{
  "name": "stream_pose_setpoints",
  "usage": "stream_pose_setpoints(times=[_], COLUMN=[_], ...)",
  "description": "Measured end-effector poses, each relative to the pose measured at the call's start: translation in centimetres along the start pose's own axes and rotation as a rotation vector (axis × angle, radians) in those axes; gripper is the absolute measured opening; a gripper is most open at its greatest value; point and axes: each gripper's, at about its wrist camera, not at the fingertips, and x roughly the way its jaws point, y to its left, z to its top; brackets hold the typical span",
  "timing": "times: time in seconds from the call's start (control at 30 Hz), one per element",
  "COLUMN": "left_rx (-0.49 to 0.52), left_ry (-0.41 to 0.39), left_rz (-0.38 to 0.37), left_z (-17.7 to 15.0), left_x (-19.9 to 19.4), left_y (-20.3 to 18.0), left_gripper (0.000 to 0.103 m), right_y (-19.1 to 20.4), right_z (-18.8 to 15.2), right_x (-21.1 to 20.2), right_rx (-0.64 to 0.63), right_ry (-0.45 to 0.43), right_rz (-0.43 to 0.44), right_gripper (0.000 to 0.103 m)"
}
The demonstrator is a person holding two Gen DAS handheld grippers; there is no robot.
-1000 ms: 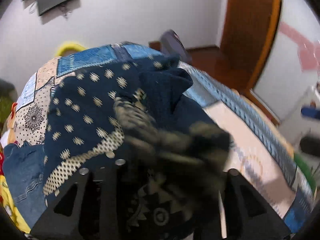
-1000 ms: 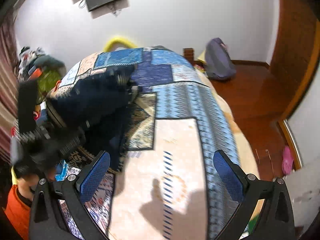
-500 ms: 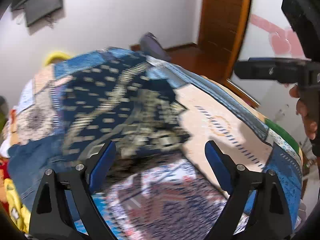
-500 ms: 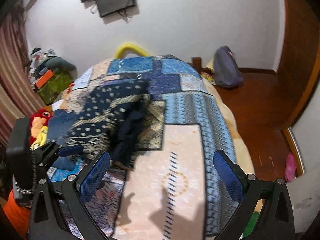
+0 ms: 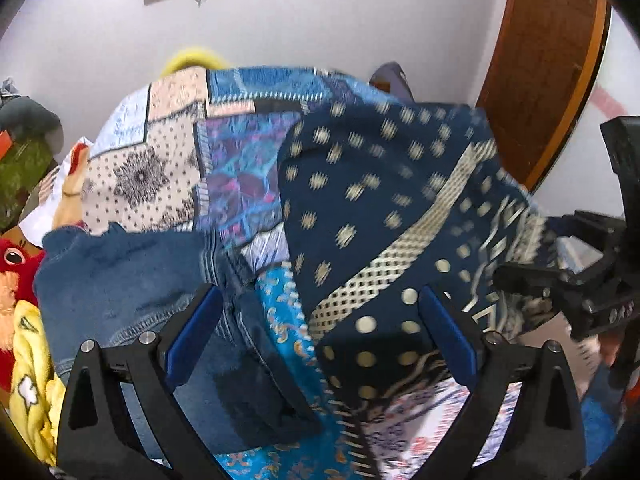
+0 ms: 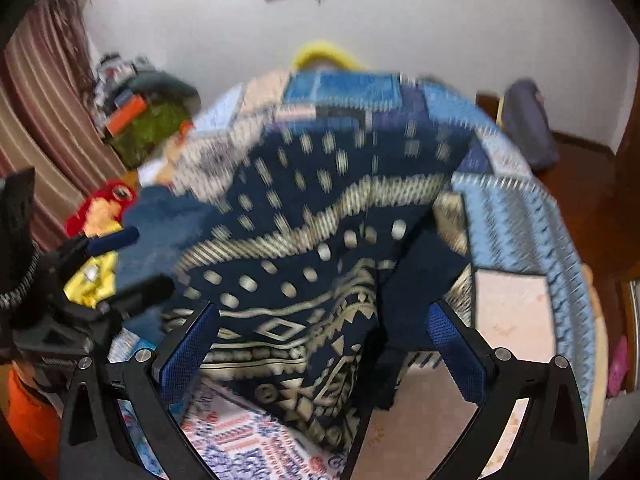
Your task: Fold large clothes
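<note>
Both grippers have swung back toward the navy patterned garment (image 6: 320, 248) since half a second ago, when the right one looked past it across the patchwork bedspread (image 6: 516, 216). The garment lies rumpled on the bed, between the two tools, partly over a blue denim piece (image 5: 120, 272) on its left side. The left gripper (image 5: 316, 336) is spread wide and empty, hovering over the garment's near hem. The right gripper (image 6: 322, 340) is likewise spread, holding nothing, with the printed border between its pads. Judging by this, the step in hand is re-approaching the cloth for a fresh hold. Next, each gripper likely needs to descend onto a separate corner or edge, pinch one layer only, and pull the fabric flat before folding.
</note>
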Motion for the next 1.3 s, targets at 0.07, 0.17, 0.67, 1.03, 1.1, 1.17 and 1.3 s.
stream_pose_setpoints(times=[0.07, 0.17, 0.67, 1.03, 1.1, 1.17, 1.3], left_rx=[0.004, 0.022, -0.042, -0.263, -0.290, -0.312, -0.304], left_ry=[0.004, 0.006, -0.046, 0.137, 0.150, 0.161, 0.162], left_rz=[0.007, -0.001, -0.039, -0.358, -0.393, -0.439, -0.476], left_z=[-1.2, -2.6, 1.6, 3.8, 3.9, 4.0, 4.6], left_x=[0.5, 0.0, -2.6, 7.3, 8.4, 9.5, 10.2], left_y=[0.3, 0.6, 3.1, 4.7, 4.7, 4.5, 4.0], left_gripper=[0.099, 0.100, 0.099, 0.099, 0.101, 0.101, 0.091], right_y=[-0.9, -3.2, -7.1, -6.5, -6.6, -6.5, -5.7], right_z=[-0.8, -2.6, -0.7, 3.4, 3.8, 4.3, 5.3], right_x=[1.4, 1.9, -4.9, 6.0, 7.5, 8.4, 9.8], right_rx=[-0.008, -0.005, 0.135, 0.218, 0.239, 0.235, 0.245], right_ry=[0.042, 0.086, -0.001, 0.160, 0.167, 0.147, 0.146], right_rz=[-0.047, -0.052, 0.141, 0.269, 0.324, 0.347, 0.385], right_gripper=[0.103, 0.103, 0.103, 0.103, 0.103, 0.103, 0.096])
